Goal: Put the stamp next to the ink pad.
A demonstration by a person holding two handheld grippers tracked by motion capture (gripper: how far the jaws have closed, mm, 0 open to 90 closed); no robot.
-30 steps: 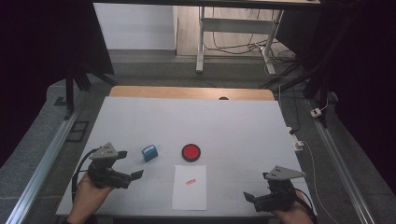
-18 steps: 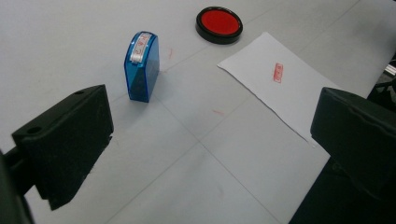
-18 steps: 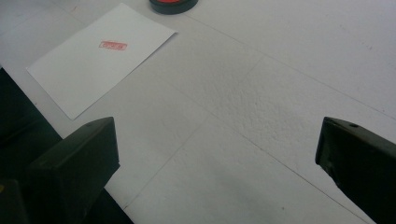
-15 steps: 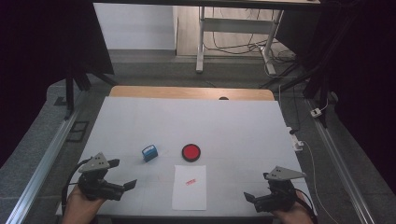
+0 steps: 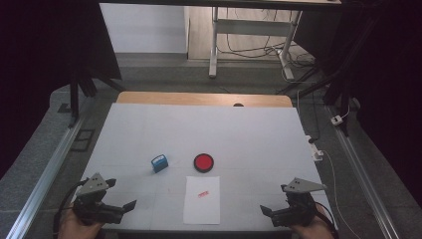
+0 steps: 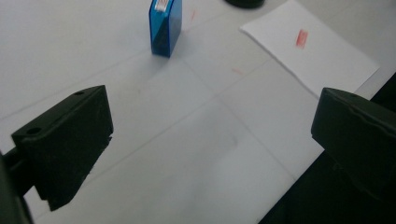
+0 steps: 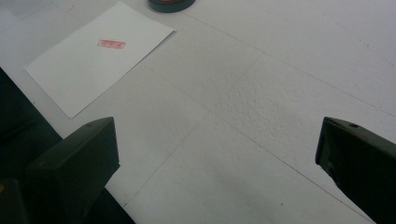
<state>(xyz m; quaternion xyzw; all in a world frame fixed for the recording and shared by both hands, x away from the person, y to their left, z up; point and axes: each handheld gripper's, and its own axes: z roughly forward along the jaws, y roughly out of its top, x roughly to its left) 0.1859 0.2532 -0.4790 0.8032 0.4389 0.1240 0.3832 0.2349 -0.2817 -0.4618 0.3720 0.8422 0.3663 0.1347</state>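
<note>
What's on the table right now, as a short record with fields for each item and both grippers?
surface: white table
stamp: small blue plastic block stamp, upright, left of the pad
ink pad: round black pad with red centre
paper: white sheet at the near edge, with one red stamped mark
left hand-held gripper: open, empty, near left corner
right hand-held gripper: open, empty, near right corner

On the tabletop [image 5: 259,129], a sheet of paper [image 5: 202,199] lies at the near edge; behind it sits an ink pad [image 5: 203,162], with a stamp [image 5: 159,163] to its left. Tongs flank the sheet.
</note>
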